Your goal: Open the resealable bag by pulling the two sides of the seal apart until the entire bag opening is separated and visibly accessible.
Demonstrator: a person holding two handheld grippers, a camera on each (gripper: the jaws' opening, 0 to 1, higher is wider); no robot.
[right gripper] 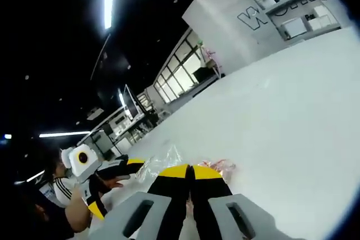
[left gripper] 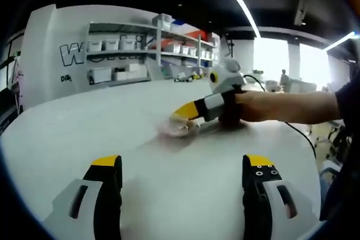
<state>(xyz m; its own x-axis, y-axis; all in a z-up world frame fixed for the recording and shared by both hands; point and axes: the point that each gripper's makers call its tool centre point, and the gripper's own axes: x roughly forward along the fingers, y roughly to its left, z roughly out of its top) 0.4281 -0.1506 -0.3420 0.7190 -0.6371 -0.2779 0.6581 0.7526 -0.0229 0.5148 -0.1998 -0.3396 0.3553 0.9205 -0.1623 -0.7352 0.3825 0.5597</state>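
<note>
A clear, crinkled resealable bag (left gripper: 179, 128) lies on the white table (left gripper: 112, 122). In the left gripper view my right gripper (left gripper: 187, 113) reaches in from the right, held by a hand (left gripper: 259, 105), with its yellow tips down on the bag. In the right gripper view its jaws stand pressed together, my right gripper (right gripper: 191, 171) shut on the bag (right gripper: 160, 163), whose plastic spreads to either side of the tips. My left gripper (left gripper: 181, 162) is open over bare table, short of the bag. It also appears at the left as the left gripper (right gripper: 115, 185), jaws apart.
Shelves with white bins (left gripper: 140, 43) line the far wall behind the table. A black cable (left gripper: 298, 131) trails off the right gripper across the table. A person in a striped top (right gripper: 56, 192) is at the lower left. Windows (right gripper: 180, 80) lie beyond the table's edge.
</note>
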